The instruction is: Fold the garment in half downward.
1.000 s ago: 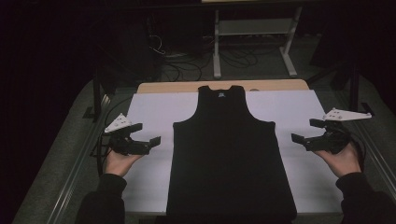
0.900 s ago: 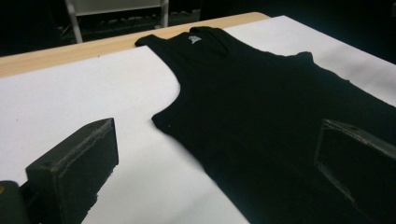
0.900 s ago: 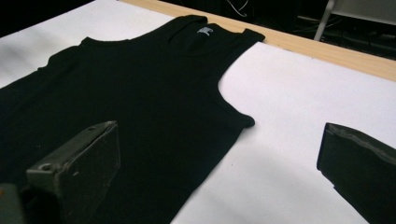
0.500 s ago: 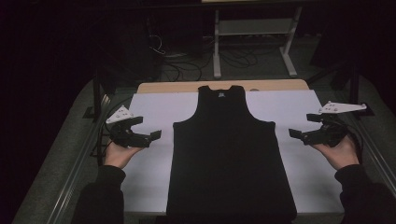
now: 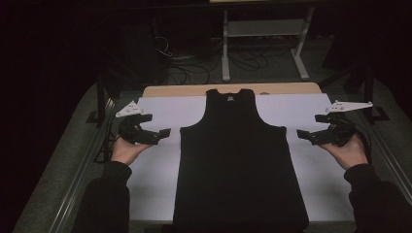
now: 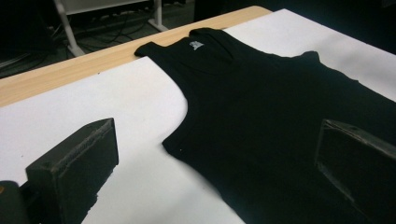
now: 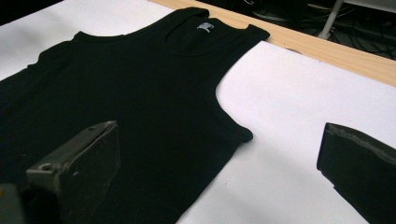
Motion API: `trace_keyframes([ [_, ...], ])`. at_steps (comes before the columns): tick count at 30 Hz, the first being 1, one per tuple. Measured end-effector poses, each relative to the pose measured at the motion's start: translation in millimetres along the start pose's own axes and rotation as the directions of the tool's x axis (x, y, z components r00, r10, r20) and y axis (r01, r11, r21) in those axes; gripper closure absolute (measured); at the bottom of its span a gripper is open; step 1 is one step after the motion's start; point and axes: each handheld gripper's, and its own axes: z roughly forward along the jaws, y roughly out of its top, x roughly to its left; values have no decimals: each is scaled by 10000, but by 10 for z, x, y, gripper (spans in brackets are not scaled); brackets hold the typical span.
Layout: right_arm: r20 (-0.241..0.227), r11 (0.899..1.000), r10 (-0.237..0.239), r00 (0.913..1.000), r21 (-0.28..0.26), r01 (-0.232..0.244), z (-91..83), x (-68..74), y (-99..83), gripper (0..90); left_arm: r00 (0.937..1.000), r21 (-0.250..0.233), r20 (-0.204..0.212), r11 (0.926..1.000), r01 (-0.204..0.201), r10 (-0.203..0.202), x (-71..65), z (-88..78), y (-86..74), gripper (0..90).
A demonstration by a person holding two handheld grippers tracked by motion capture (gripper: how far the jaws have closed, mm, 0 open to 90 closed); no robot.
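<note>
At the left of the high view your left gripper [image 5: 164, 133] sits in your upturned left hand [image 5: 127, 150] over the white sheet covering the table [image 5: 160, 170], its jaws spread wide and holding nothing, pointed toward the garment's left armhole and just short of its edge. In the middle of the frame lies the black sleeveless cotton tank top [image 5: 240, 160], flat and smooth, neck toward the top of the frame, hem at the bottom edge, straps reaching nearly to the bare strip of light wooden table edge [image 5: 194, 91]. At the right your right gripper [image 5: 303, 136] rests in your right hand [image 5: 349, 153], jaws likewise wide apart and empty, aimed at the right armhole. The high view gives the whole outline and both hands; the left gripper view instead shows the small pale neck label [image 6: 196, 45] and the curved armhole seam close up, and the right gripper view shows the same label [image 7: 205, 26] from the opposite side.
</note>
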Motion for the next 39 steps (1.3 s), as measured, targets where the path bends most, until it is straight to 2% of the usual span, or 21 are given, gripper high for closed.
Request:
trace_keyframes([
  [10,-8,9999,-35,10000,101,35,69,-54,106,0,10000,160,70,9999,-58,56,44,100,50,0],
  [18,13,9999,110,9999,-2,-110,121,-127,169,0,9998,179,48,9996,209,-210,105,192,32,0],
  [24,-2,9997,232,9997,49,-232,164,-161,182,0,9985,309,-30,9980,553,-553,172,270,24,0],
  [32,-59,9990,303,9995,331,-301,261,-199,189,0,9985,368,-71,9978,548,-545,214,331,61,0],
  [37,-52,9986,334,9994,416,-332,317,-220,191,0,9979,380,-65,9972,645,-643,242,382,55,0],
  [39,-40,9980,413,9991,489,-410,347,-235,197,0,9966,326,57,9961,819,-821,264,426,41,0],
])
